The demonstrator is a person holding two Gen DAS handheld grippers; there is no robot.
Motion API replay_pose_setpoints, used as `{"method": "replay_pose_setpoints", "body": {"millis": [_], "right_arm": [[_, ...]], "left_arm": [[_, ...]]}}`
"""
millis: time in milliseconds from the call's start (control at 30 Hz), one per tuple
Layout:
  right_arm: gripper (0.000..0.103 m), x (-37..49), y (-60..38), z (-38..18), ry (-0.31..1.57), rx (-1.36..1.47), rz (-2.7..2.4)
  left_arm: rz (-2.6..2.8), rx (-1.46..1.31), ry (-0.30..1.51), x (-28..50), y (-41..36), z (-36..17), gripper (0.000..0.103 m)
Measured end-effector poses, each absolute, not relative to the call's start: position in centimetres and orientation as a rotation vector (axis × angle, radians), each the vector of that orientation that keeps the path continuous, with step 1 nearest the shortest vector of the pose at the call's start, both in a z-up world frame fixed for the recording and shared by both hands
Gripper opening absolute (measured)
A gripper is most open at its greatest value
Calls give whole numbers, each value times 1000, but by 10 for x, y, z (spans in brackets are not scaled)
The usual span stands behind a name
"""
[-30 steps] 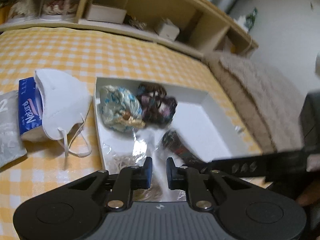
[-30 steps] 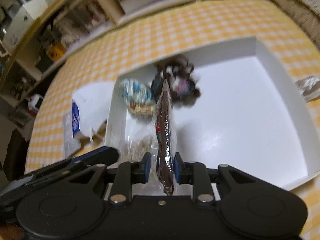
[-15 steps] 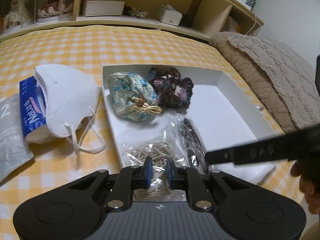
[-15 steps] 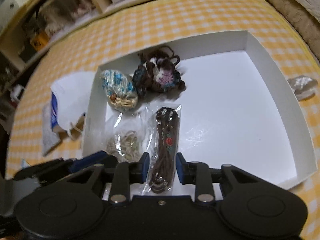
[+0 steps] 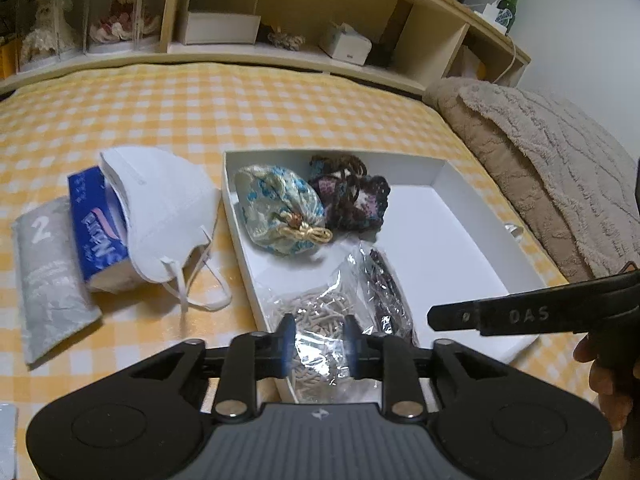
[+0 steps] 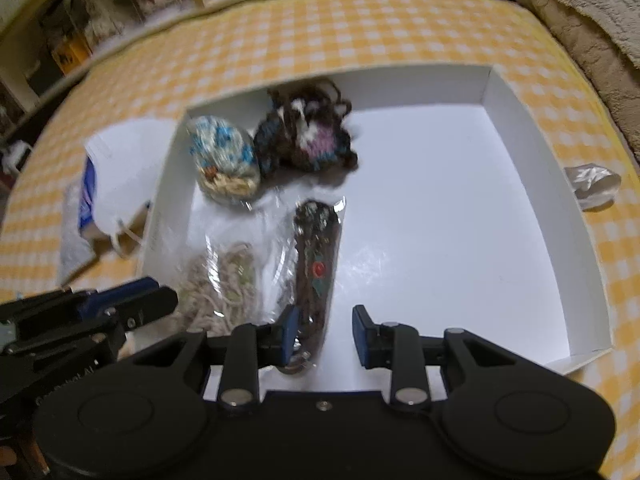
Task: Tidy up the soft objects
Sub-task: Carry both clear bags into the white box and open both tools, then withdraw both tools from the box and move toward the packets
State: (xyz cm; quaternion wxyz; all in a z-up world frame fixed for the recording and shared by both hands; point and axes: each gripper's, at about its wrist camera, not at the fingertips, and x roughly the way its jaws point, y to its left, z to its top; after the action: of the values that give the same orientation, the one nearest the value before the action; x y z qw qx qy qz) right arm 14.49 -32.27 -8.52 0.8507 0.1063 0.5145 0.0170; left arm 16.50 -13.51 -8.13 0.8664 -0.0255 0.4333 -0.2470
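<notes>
Soft objects fill the left part of a shallow white box [image 5: 472, 200] that sits on a surface covered in yellow checked cloth [image 5: 240, 112], possibly a bed. At the back of the box lie a pale blue floral drawstring pouch [image 5: 280, 208] and, touching it on the right, a dark crocheted piece [image 5: 352, 200] with purple and white patches. Nearer the cameras, two clear plastic bags lie side by side: one holds beige cord [image 6: 224, 280], the other a dark brown cord bundle [image 6: 316, 256]. The right half of the box is bare. Outside the box on the left, a white face mask [image 5: 160, 208] rests on a blue tissue pack [image 5: 96, 232], beside a grey packet [image 5: 48, 276]. A small crumpled clear wrapper [image 6: 592, 184] lies just outside the box's right wall. The left gripper [image 5: 318, 340] is spread over the beige cord bag, and the right gripper [image 6: 326, 336] is spread just above the near end of the dark cord bag; neither pinches anything. Everything looks light and yielding; the plastic bags are probably slippery and crinkly, so pinching through the bag onto the bundle seems safest, while the mask is best taken by its folded edge or its ear loop
</notes>
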Motion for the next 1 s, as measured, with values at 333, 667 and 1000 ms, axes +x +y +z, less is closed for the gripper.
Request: {"method": "replay_pose_setpoints", "body": {"millis": [333,667,1000], "right_arm": [[48,118,-330,-48,915,273,9],[74,83,-325,-18,821,268,16],[93,54,-317,3,751,233,-10]], "left_arm": [[-483,-40,860,150,-118,-49,62],[-447,-49,819,138,-101,-25,92],[-409,-60,769,120,-76,-3,103]]}}
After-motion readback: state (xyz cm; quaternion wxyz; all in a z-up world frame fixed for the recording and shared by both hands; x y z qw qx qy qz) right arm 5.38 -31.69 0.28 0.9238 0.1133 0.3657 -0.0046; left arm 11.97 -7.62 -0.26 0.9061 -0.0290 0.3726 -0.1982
